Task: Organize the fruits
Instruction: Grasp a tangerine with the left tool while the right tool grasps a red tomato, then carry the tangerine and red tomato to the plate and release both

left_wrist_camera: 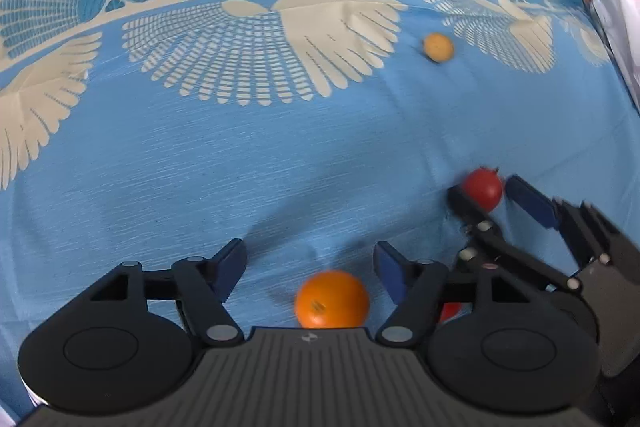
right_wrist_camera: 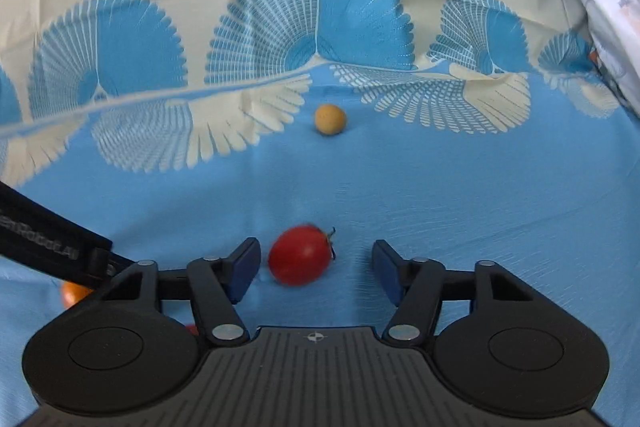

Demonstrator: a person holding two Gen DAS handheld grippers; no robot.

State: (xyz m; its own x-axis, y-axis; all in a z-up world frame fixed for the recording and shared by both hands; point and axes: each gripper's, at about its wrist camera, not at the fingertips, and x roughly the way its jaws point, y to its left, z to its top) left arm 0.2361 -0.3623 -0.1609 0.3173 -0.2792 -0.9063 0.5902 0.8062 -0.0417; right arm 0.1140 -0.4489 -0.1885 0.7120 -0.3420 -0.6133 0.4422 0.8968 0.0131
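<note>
Both grippers gape wide: left gripper (left_wrist_camera: 310, 267) flanks a glossy round orange (left_wrist_camera: 331, 300); right gripper (right_wrist_camera: 314, 267) flanks a smooth oval tomato (right_wrist_camera: 300, 255) on woven cloth (right_wrist_camera: 440, 187).

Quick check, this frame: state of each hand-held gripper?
Left hand-held gripper: open, holding nothing; the orange lies between its fingers.
Right hand-held gripper: open, holding nothing; the red tomato lies between its fingers.

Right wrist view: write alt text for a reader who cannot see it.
An open right claw sits low over a blue patterned cloth with a red tomato between its fingers, nearer the left one. A small yellow fruit lies farther ahead, and part of an orange shows at lower left.
</note>
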